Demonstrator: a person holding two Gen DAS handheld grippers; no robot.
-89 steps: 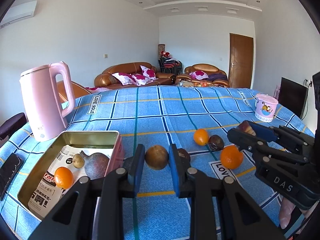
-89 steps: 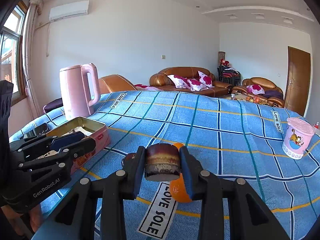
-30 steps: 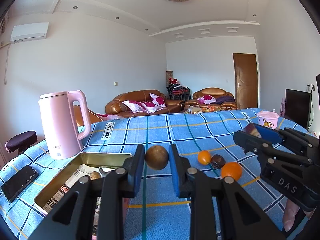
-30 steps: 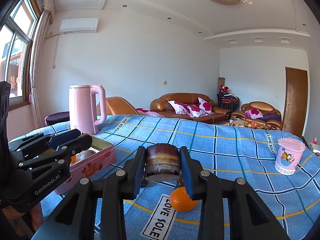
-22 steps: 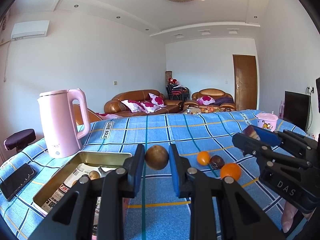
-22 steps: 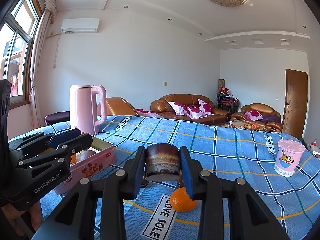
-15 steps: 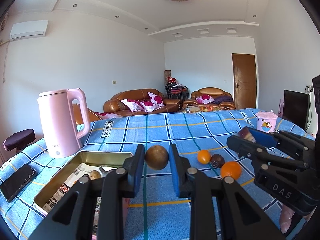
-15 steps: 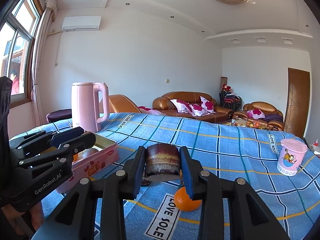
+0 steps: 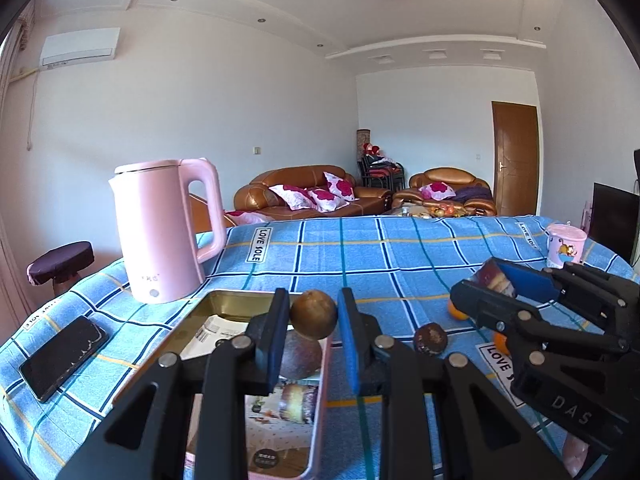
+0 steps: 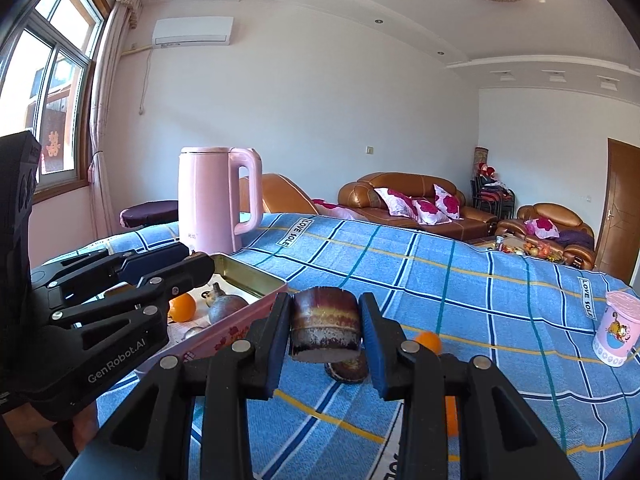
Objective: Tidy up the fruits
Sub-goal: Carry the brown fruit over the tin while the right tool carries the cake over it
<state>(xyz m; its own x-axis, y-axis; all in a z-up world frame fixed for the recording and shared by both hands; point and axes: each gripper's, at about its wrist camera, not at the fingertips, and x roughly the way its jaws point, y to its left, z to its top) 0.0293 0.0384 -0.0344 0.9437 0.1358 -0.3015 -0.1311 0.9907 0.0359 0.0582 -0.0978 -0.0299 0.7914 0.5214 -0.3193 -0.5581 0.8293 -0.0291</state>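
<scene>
the left tool [image 9: 313,332] is clamped on a round brown fruit [image 9: 313,314], held over the near end of the tin [image 9: 224,300], likely for dropping in. the right tool [image 10: 325,330] grips a cut purple fruit piece [image 10: 323,328], just right of the tin [image 10: 256,280].

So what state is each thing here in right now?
left gripper: shut on a round brown fruit.
right gripper: shut on a dark cut fruit.
tin box: open, fruit inside.
pink kettle: upright, lid closed.
pink cup: upright.
phone: screen dark.
</scene>
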